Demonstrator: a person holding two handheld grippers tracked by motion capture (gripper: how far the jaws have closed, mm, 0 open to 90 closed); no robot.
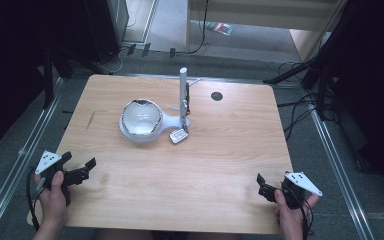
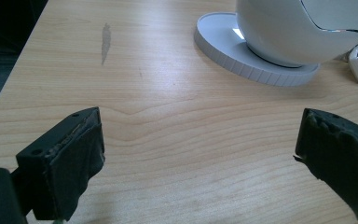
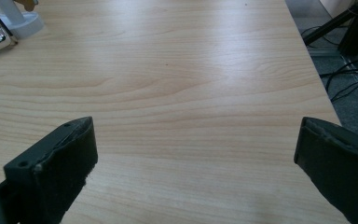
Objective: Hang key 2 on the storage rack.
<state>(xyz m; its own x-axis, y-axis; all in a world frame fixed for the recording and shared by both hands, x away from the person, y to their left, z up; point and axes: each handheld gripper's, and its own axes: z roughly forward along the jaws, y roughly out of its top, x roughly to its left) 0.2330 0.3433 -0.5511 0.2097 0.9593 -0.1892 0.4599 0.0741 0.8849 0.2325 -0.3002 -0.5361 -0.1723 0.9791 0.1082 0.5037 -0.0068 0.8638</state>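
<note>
**High view: both grippers idle at the near table edge**

My left gripper point(image 1: 82, 167) sits at the near-left corner of the wooden table point(image 1: 220, 165), jaws spread wide, holding nothing. My right gripper point(image 1: 265, 186) is at the near-right corner, jaws likewise wide apart and empty. The white globe point(image 1: 141, 119) rests on its round base point(image 2: 242, 60) mid-table, well apart from both. A white upright post point(image 1: 183, 95) stands just right of it, small tag point(image 1: 178, 136) at its foot.
</note>
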